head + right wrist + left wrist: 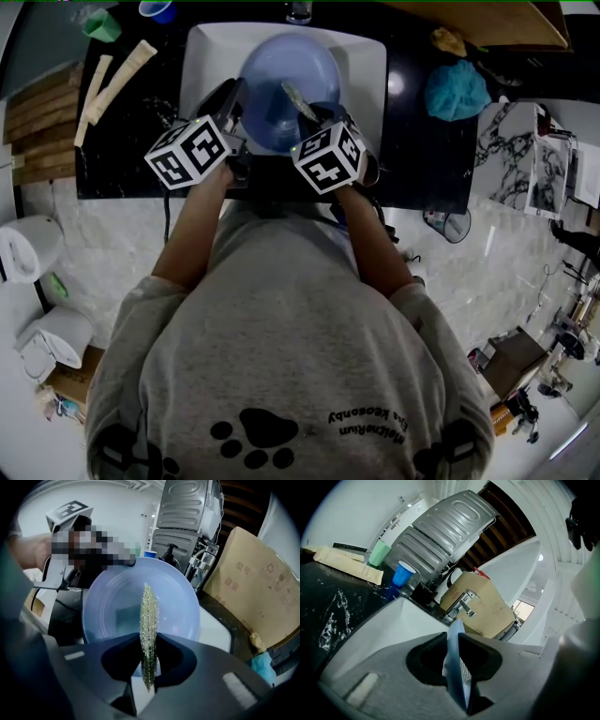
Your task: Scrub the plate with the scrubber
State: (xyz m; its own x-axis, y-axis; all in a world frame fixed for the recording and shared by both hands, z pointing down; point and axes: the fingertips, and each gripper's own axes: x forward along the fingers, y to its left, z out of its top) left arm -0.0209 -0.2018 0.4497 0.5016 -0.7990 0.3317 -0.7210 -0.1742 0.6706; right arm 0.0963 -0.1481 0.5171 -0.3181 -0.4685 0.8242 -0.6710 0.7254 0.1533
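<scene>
**Head view:** My left gripper (pixel 234 101) is at the rim of the blue plate (pixel 281 75), above the white sink (pixel 211 56) set in the black surface (pixel 122 159). My right gripper (pixel 317 112) carries the scrubber (pixel 296 99). The print on the grey shirt (pixel 361 420) is upside down and I cannot read it.

**Left gripper view:** The jaws are clamped on the plate's rim, seen edge-on.

**Right gripper view:** The jaws are clamped on the glittery scrubber, in front of the plate's face. The cardboard box (pixel 253 588) bears printed marks that are illegible.
</scene>
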